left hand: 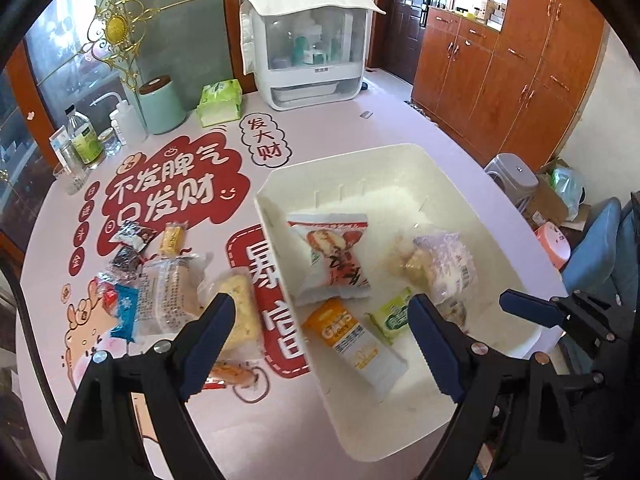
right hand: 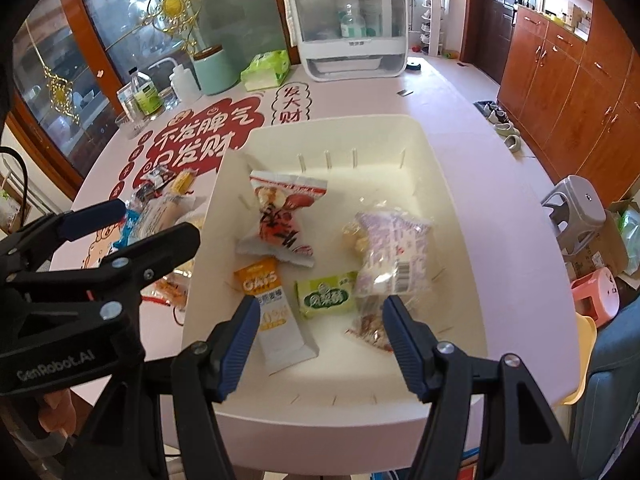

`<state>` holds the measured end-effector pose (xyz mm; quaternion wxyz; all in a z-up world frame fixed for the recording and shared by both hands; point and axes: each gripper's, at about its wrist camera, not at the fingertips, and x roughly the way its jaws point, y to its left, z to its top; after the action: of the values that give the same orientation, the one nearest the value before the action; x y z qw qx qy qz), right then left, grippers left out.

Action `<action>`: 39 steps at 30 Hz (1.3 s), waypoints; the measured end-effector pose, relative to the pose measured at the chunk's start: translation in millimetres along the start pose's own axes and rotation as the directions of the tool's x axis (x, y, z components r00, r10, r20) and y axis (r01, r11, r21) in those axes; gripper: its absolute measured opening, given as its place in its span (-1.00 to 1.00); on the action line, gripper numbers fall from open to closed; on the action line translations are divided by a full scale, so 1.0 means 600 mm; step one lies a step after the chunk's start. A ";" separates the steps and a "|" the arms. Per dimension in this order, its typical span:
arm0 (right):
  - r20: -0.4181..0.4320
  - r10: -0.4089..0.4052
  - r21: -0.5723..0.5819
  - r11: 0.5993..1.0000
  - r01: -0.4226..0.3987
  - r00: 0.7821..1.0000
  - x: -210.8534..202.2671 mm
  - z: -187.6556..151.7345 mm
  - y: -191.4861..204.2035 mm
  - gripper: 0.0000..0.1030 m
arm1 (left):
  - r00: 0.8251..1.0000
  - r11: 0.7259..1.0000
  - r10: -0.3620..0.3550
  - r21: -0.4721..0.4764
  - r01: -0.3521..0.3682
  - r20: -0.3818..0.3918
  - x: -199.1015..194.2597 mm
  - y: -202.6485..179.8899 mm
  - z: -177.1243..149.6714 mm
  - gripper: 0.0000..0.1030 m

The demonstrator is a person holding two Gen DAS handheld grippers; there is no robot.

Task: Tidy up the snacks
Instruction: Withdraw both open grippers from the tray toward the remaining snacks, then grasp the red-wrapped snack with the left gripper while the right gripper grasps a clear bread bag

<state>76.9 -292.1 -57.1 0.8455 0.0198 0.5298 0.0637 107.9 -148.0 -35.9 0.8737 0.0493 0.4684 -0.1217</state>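
Both handheld grippers hung released above a pink round table [left hand: 328, 128] printed with red Chinese slogans. The left gripper [left hand: 320, 320], its blue-padded fingers spread wide and holding nothing, straddled the near left wall of a cream rectangular plastic bin [left hand: 400, 152], one finger over the table and the other over the bin's interior. The right gripper [right hand: 320, 328], likewise parted and empty, hovered over the bin's near end.

Inside the bin lay a red-and-white snack packet [right hand: 280, 216] toward the far left, an orange-and-white oat bar [right hand: 276, 312] just in front of it, a small green wrapped snack [right hand: 326, 294] beside the bar, and a clear bag with purple print [right hand: 390, 252] to the right, partly covering a small clear packet with reddish contents [right hand: 368, 328].

Outside the bin, on the table to its left, sat a loose cluster of unsorted snacks [left hand: 160, 280]: a clear-wrapped pale cake [left hand: 168, 296], a yellow crumbly bar in clear wrap [left hand: 240, 312], a small yellow packet [left hand: 173, 238], dark wrappers and a blue one. A mint-green canister with a wooden lid [left hand: 162, 104] and a white countertop cabinet with a clear door [left hand: 312, 48] stood at the table's far side.
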 end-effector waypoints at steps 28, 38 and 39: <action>-0.025 0.047 -0.086 0.995 -0.049 0.999 0.049 0.054 0.246 0.25 | 0.985 0.964 0.167 -0.203 -0.173 -0.048 -0.039 0.375 -0.095 0.70; -0.116 0.113 0.025 0.994 -0.111 0.987 0.192 0.138 0.329 0.29 | 0.985 0.943 0.149 -0.286 -0.167 -0.083 0.037 0.525 -0.067 0.70; -0.136 0.115 0.035 0.993 -0.111 0.984 0.210 0.144 0.334 0.30 | 0.986 0.944 0.143 -0.287 -0.163 -0.091 0.050 0.536 -0.065 0.70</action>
<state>191.8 -74.2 -111.6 0.8016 0.0570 0.5857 0.1054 175.6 165.4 -91.3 0.8614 -0.0405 0.5060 0.0191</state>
